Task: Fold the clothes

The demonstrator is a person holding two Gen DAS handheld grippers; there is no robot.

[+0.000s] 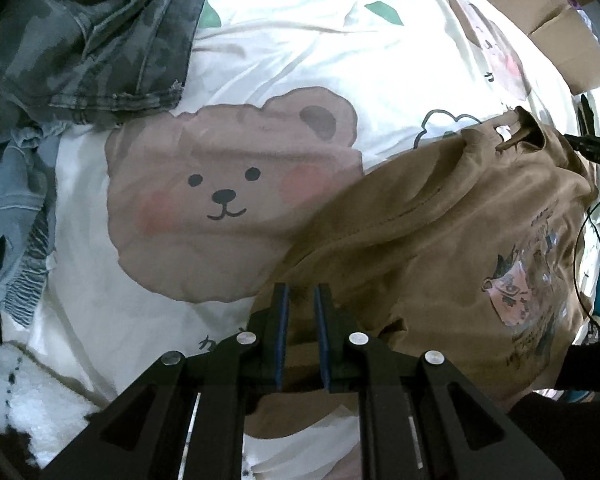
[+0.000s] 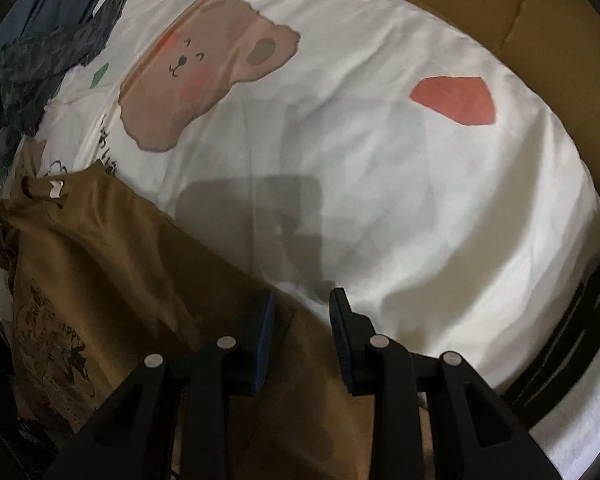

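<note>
- One brown T-shirt is seen spread on the bear-print sheet, print side up, with its collar toward the far side; creases and a bunched sleeve are visible, and no finished fold can be made out in it.
- Beyond the shirt's left edge, a heap is formed by a camouflage garment and a blue denim piece; neither is seen folded, so more work appears to be left.
- The left gripper is held over the shirt's near-left edge with its tongs a narrow gap apart; whether cloth is pinched cannot be told.
- The right gripper is held over the shirt's right edge, tongs clearly apart, with brown fabric below and nothing clamped.
- As for containers, only cardboard is seen past the sheet, beyond the shirt's far-right side; whether it is an open box, and what it holds, cannot be told.
</note>
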